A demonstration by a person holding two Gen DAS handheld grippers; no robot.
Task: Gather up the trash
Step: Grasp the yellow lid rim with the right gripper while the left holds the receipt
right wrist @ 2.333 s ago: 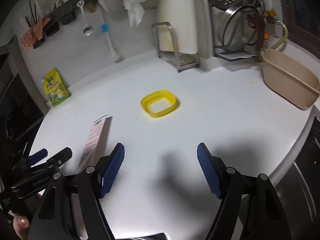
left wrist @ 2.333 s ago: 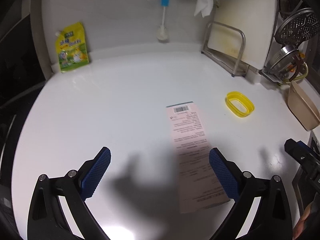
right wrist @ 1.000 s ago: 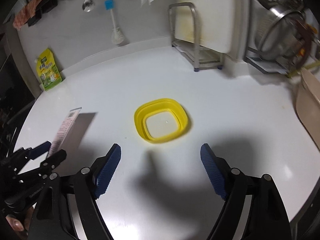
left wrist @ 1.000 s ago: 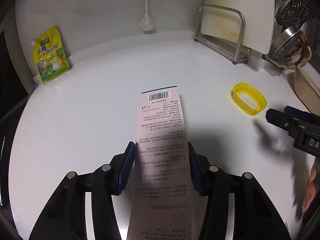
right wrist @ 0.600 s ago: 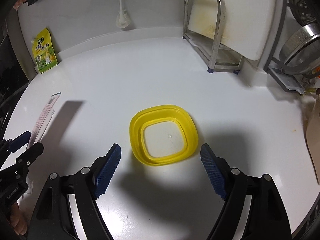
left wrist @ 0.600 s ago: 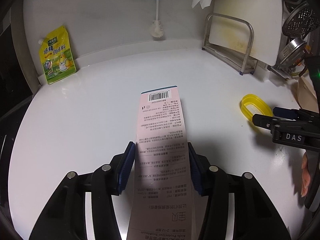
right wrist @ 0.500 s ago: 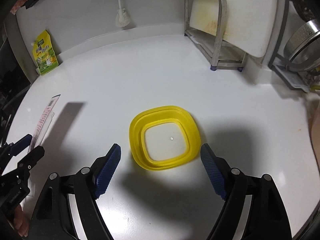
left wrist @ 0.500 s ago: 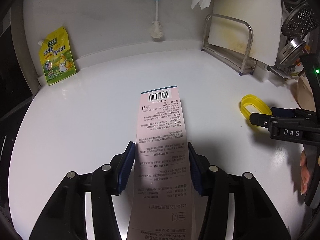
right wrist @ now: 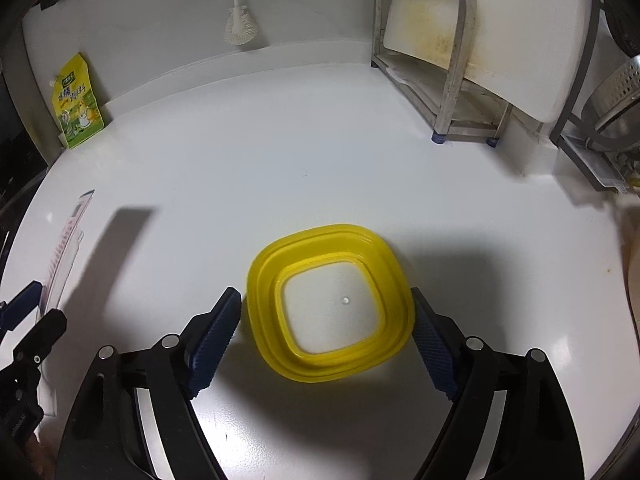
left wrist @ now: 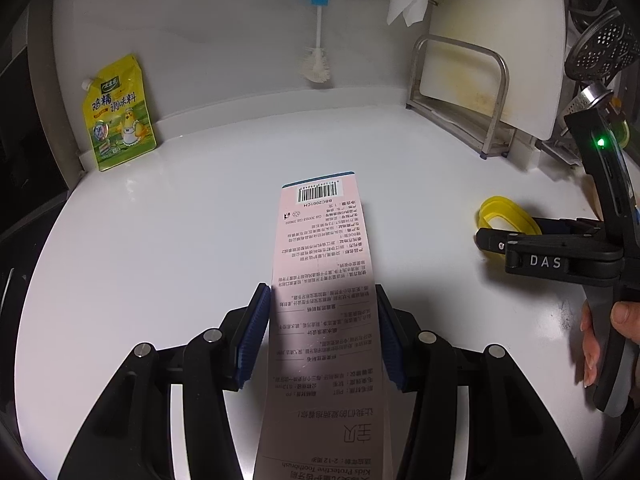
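Note:
My left gripper (left wrist: 320, 320) is shut on a long pink toothbrush box (left wrist: 326, 248) with a barcode at its far end, held off the white counter (left wrist: 180, 240). A yellow square lid (right wrist: 262, 304) lies flat on the counter, and my right gripper (right wrist: 326, 320) reaches down around it. Its jaws are closing with the lid between the blue pads; the left pad still shows a thin gap to the rim. In the left wrist view the right gripper (left wrist: 552, 256) hovers in front of the lid (left wrist: 516, 216). The pink box (right wrist: 66, 240) shows edge-on at the left of the right wrist view.
A yellow seasoning pouch (left wrist: 118, 116) leans on the back wall at the left. A steel rack (left wrist: 460, 92) with a white cutting board stands at the back right, beside strainers. A dish brush (left wrist: 318, 60) hangs on the wall. A person's hand (left wrist: 624, 312) grips the right tool.
My left gripper went from open over the lying box to shut on it, then kept still. My right gripper moved forward and down until its pads flank the yellow lid.

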